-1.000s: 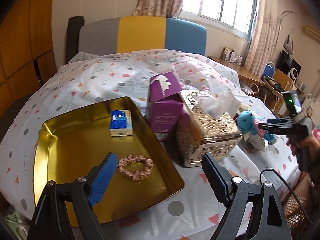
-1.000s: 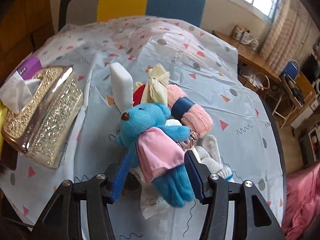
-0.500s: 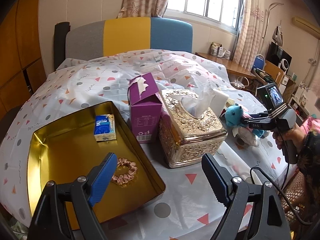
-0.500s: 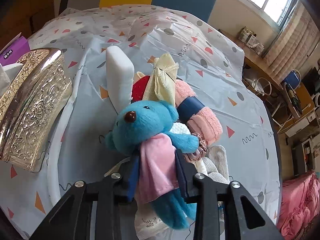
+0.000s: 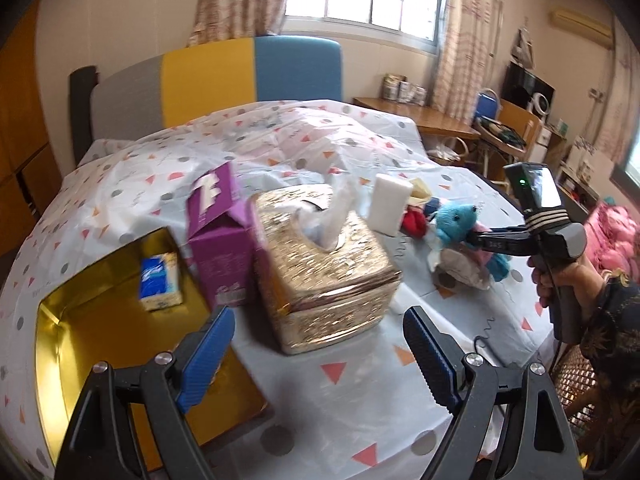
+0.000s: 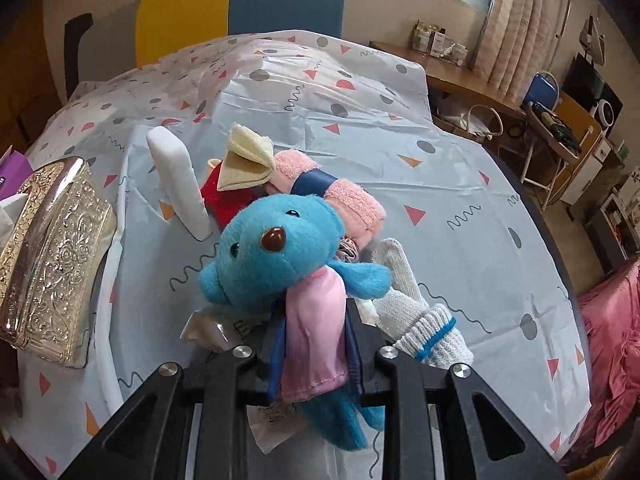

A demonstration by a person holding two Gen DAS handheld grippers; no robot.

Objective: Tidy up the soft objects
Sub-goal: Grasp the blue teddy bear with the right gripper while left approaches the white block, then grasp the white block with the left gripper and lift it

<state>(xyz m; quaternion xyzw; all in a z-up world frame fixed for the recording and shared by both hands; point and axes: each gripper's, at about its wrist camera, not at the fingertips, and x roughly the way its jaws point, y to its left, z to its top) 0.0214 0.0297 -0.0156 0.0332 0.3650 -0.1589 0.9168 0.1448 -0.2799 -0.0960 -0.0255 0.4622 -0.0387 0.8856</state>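
A blue plush bear (image 6: pixel 276 240) in a pink cloth sits upright between the jaws of my right gripper (image 6: pixel 314 344). The jaws are closing and their pads press on its body. The left wrist view shows the same bear (image 5: pixel 456 220) at the tip of the right gripper (image 5: pixel 476 236), which a hand holds. Behind it lie a white sponge (image 6: pixel 180 184), a yellow cloth (image 6: pixel 246 160), a rolled pink towel (image 6: pixel 352 200) and a white glove (image 6: pixel 416 312). My left gripper (image 5: pixel 318 320) stands open and holds nothing, in front of the gold tissue box (image 5: pixel 324 272).
A gold tray (image 5: pixel 80 344) at the left holds a blue tissue pack (image 5: pixel 158 280). A purple carton (image 5: pixel 224 240) stands between the tray and the gold box. The patterned cloth covers the bed; a desk and chairs stand at the right.
My right jaws have closed in on the bear's body, and the bear now stands more upright. The left view has swung right, so the tray sits further left.
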